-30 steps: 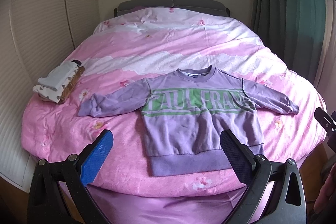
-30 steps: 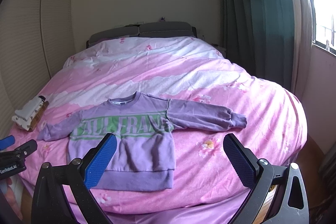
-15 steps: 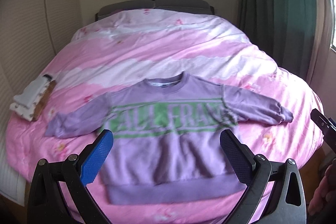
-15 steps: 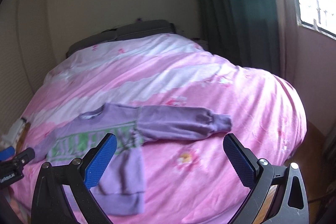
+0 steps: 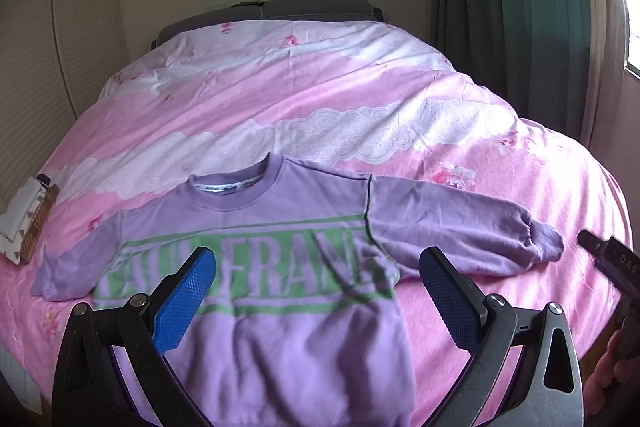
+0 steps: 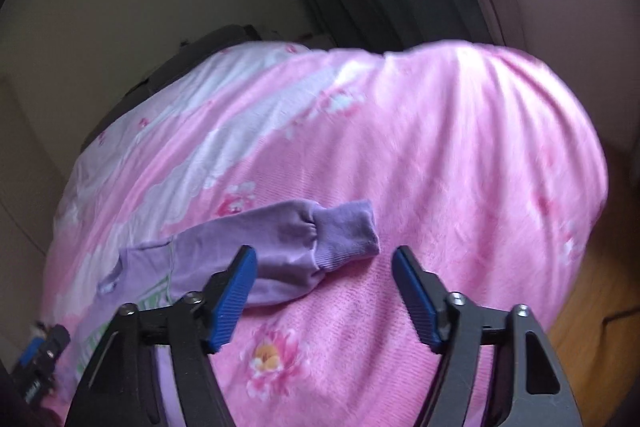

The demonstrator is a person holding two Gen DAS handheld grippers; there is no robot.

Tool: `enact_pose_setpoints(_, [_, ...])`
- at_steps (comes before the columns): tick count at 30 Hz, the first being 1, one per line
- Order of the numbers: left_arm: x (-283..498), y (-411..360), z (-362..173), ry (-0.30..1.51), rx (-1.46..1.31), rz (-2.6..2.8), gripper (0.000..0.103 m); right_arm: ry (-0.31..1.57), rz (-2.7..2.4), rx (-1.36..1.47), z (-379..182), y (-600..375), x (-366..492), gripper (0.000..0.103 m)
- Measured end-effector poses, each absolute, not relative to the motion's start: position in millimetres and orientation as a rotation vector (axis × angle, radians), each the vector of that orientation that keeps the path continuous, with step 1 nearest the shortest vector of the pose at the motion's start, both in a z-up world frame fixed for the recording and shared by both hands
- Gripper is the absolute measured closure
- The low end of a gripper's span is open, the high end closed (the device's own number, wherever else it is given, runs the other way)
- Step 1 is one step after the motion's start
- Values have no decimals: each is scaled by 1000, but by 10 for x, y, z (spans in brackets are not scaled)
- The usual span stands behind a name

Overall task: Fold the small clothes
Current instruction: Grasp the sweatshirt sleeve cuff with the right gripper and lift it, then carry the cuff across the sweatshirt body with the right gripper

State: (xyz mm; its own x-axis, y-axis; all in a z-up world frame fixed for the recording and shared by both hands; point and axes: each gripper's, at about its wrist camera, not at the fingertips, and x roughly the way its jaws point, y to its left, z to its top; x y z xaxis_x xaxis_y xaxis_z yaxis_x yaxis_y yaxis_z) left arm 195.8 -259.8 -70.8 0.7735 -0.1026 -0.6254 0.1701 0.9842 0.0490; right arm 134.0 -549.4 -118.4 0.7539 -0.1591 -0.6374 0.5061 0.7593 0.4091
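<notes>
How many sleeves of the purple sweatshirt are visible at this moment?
2. The right sleeve stretches out flat toward the right bed edge; the left sleeve lies toward the left edge, its cuff partly out of clear view.

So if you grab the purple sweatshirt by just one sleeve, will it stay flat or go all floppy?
Probably floppy: the purple sweatshirt is soft cloth, already rumpled on the pink duvet. Lifted by the sleeve cuff, the body would likely dangle and drag. It looks light, and its ribbed cuff should grip well.
</notes>
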Motion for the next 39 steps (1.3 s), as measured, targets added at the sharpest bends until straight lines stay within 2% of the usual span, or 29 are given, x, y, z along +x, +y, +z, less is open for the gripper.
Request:
enact_pose_setpoints(5, [2177,-2801,-906,700,111,-135,0,648,-380,754,-1513,-5655,1500,44])
enact_pose_setpoints(11, [2404,-2860,-1077,716,95,-117,0,664,-371,878,-1789,-5796,1660,44])
enact_pose_setpoints(14, [2501,-2836,-1134,730,74,-108,0,676,-350,931,-1915,-5848,1751,53])
enact_pose_setpoints(16, [2542,-2836,-1162,735,65,-104,0,668,-357,954,-1970,-5880,1783,54])
enact_pose_setpoints(20, [2575,-2870,-1189,737,65,-107,0,640,-372,994,-2042,-5950,1801,67])
enact_pose_setpoints(21, [2574,-2867,-1191,737,64,-106,0,632,-373,998,-2049,-5962,1792,77])
enact_pose_setpoints(22, [2578,-2862,-1188,738,63,-106,0,627,-372,998,-2044,-5964,1782,81])
enact_pose_setpoints(23, [2582,-2865,-1182,740,62,-104,0,622,-366,992,-2028,-5959,1776,87])
enact_pose_setpoints(26, [2574,-2796,-1163,747,63,-95,0,607,-382,909,-1866,-5875,1751,90])
enact_pose_setpoints(32, [2503,-2385,-1040,744,44,-44,0,547,-407,693,-1416,-5492,1801,90])
enact_pose_setpoints(39, [2365,-1594,-819,704,22,64,0,439,-366,415,-796,-4596,1916,91])
